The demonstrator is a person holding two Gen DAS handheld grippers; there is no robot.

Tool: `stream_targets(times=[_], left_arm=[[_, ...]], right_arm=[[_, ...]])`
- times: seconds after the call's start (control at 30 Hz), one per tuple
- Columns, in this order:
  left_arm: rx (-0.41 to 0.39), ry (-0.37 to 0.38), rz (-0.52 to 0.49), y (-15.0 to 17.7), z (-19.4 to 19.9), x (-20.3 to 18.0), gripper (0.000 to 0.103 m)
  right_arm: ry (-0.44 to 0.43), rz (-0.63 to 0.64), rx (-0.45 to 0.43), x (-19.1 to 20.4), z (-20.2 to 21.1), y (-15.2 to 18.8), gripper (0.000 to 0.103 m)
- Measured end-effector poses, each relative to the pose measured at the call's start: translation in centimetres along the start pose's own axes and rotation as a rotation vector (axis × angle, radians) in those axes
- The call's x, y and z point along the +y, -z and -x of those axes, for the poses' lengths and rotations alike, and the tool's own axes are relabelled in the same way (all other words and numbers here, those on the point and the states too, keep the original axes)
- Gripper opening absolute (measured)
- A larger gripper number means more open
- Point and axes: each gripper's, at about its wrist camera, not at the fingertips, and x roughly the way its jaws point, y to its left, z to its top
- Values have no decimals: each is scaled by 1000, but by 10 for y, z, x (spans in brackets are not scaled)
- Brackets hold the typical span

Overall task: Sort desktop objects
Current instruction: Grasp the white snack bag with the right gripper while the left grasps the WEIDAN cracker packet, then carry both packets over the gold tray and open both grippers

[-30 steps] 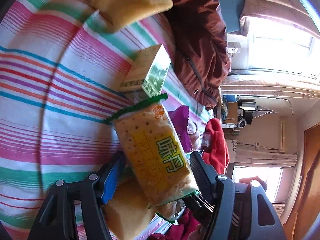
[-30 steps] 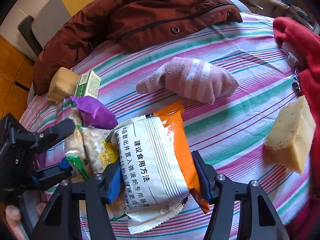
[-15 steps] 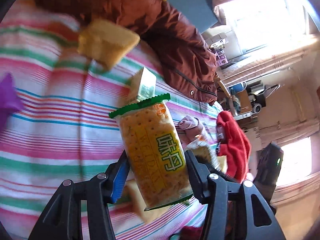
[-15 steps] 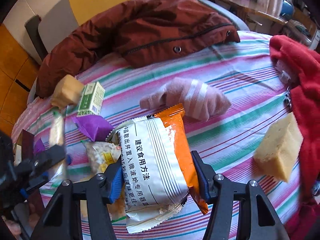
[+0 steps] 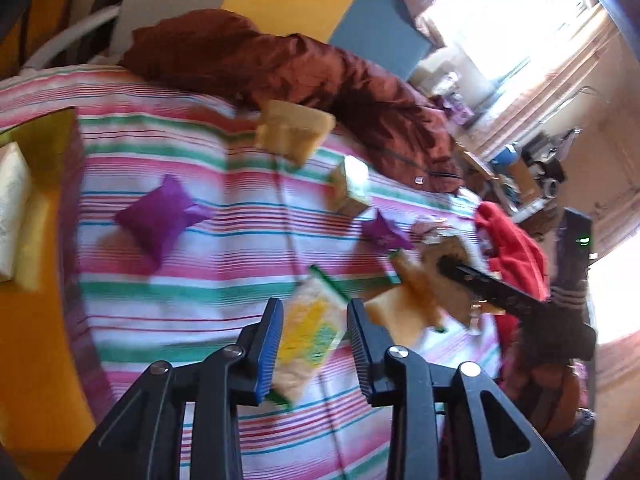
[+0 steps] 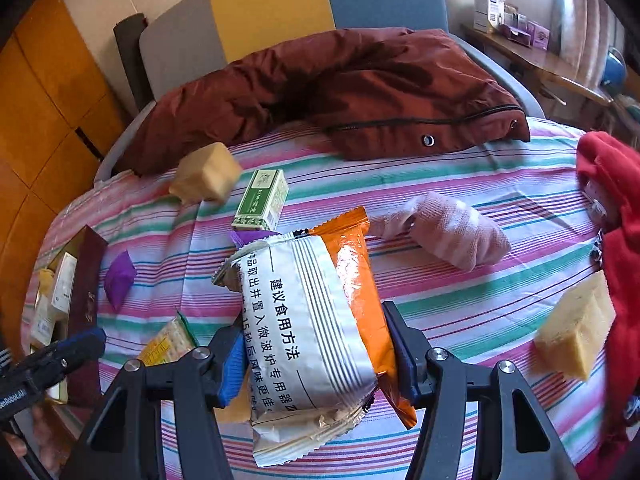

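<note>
My left gripper [image 5: 314, 336] is shut on a yellow cracker packet [image 5: 310, 336] with green ends, held above the striped cloth; the packet also shows in the right wrist view [image 6: 166, 344]. My right gripper [image 6: 316, 354] is shut on a silver and orange snack bag [image 6: 316, 320], lifted over the table middle. On the cloth lie a green and white box [image 6: 262, 200], two purple sachets [image 5: 158, 216] [image 5: 384, 234], yellow sponges [image 6: 206, 174] [image 6: 576, 326] and a pink sock [image 6: 452, 236].
A brown jacket [image 6: 344, 88] covers the table's far side and a red garment [image 6: 616, 208] lies at the right edge. An open dark-sided box [image 6: 82, 292] with packets stands at the left edge. A chair back [image 6: 280, 4] rises behind.
My left gripper has lifted and swung left with the cracker packet, so more of the table and the box at the left show. My right gripper has risen slightly with the snack bag.
</note>
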Motion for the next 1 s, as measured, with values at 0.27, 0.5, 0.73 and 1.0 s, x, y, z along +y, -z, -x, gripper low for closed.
stream_targets(times=[0.27, 0.5, 0.73, 1.0], left_arm=[[112, -195, -471, 18, -28, -44, 62], [221, -187, -533, 19, -63, -36, 66], [116, -168, -412, 17, -52, -16, 50], [-42, -102, -290, 33, 22, -8, 50]], right_arm=[[-17, -25, 5, -4, 4, 3, 60], [-20, -18, -3, -3, 6, 0, 60], [-41, 8, -30, -1, 9, -3, 60], [-174, 16, -61, 20, 25, 0, 60]])
